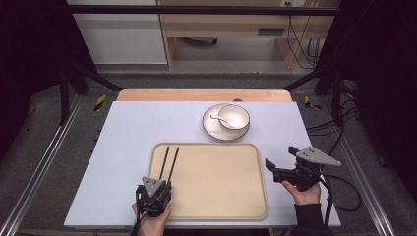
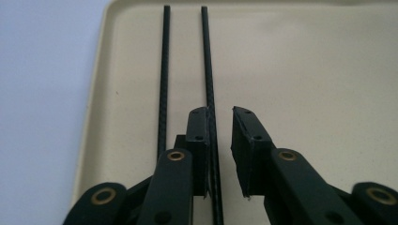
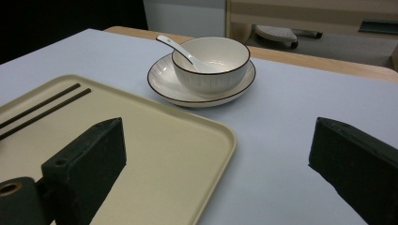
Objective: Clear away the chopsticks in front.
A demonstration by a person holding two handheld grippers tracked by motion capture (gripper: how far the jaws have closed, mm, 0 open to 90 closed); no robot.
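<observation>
Here, the left claw (image 2: 219, 154) sits low over the near left part of the tan tray (image 1: 255, 196). Its jaws are open a little, and one black chopstick (image 2: 210, 93) runs between them, right against the left pad. The other chopstick (image 2: 163, 79) lies just beside it. Right of the tray, the right claw (image 1: 281, 162) is wide open and holds nothing. Farther back on the tabletop (image 1: 128, 128), a bowl (image 1: 235, 117) with a white spoon (image 1: 215, 116) sits on a plate (image 1: 211, 129).

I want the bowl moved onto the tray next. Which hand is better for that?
Probably the right. Its tool stands open, nearer the bowl, facing it in its own view. The left tool sits over the chopsticks.
</observation>
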